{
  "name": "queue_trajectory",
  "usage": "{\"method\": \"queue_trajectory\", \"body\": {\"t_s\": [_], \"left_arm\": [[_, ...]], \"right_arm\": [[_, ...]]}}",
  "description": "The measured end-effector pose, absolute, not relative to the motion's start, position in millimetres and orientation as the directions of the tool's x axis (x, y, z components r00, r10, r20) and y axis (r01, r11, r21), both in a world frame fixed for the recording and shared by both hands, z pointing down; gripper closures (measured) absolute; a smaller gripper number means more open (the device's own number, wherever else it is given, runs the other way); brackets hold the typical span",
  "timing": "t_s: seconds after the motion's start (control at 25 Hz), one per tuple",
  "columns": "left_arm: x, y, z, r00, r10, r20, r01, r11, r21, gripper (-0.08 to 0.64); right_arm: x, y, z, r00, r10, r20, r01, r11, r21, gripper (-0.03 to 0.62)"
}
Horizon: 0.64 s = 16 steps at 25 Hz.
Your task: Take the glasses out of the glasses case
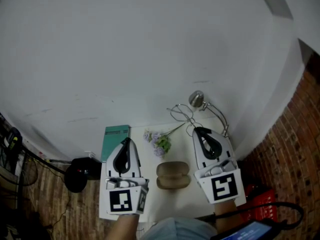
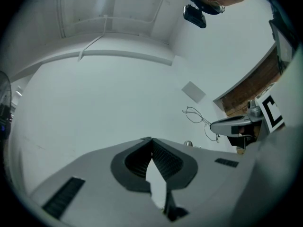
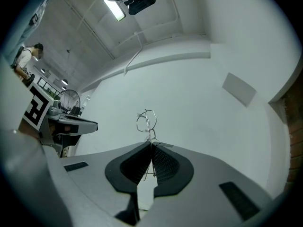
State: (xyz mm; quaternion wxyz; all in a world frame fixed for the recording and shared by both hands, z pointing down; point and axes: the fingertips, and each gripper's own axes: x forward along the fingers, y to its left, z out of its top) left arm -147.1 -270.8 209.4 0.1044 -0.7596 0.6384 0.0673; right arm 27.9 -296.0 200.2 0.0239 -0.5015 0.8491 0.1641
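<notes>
Since the glasses (image 1: pixel 181 114) are held only by thin wire in the clenched jaws of the right gripper (image 1: pixel 198 130), far of the case (image 1: pixel 173 175), pressure should be kept steady; the left gripper (image 1: pixel 127 142) is closed, empty.

No legible text or labels.

The glasses case (image 1: pixel 173 175) is seen on the table (image 1: pixel 150 176) between the left gripper (image 1: pixel 127 140) and the right gripper (image 1: pixel 196 129), with flowers (image 1: pixel 159 142) laid behind it. A book (image 1: pixel 116 138) is placed at the back left. The glasses (image 1: pixel 181 115) are pinched at the right gripper's tips, beyond the case.
</notes>
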Motion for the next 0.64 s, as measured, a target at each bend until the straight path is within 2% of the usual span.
{"method": "queue_trajectory", "body": {"t_s": [0.64], "left_arm": [[-141.5,-266.5,209.5,0.173,-0.957,-0.235,-0.984,-0.159,-0.075,0.554]], "right_arm": [[31.6,-290.6,199.7,-0.503,-0.839,-0.209,-0.856,0.448,0.259,0.566]]}}
